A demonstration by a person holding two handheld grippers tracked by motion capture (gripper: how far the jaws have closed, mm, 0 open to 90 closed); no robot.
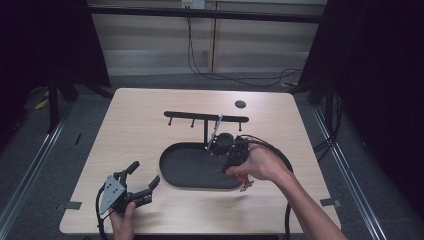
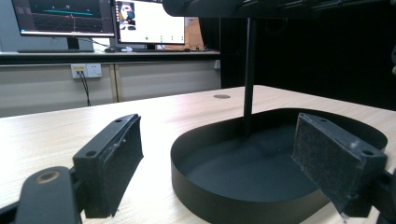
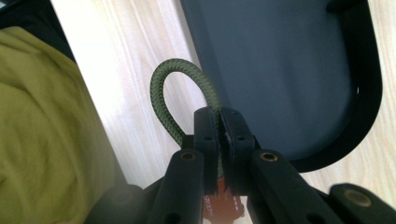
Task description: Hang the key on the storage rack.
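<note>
In the right gripper view, the right gripper (image 3: 219,122) was clenched on a loop of olive-green braided cord (image 3: 163,98), its two black jaws pressed together with the cord pinched between them; the loop arched up at the centre of the frame, over pale wood and the edge of the black oval tray (image 3: 369,93). In the high view that gripper (image 1: 227,150) sat right of centre above the tray (image 1: 170,172), near the stand's upright post (image 1: 205,131). The left gripper (image 1: 142,181), at lower left, was released, jaws spread wide with nothing between them. In the left gripper view they framed the tray (image 2: 205,186) on the table (image 2: 56,130).
</note>
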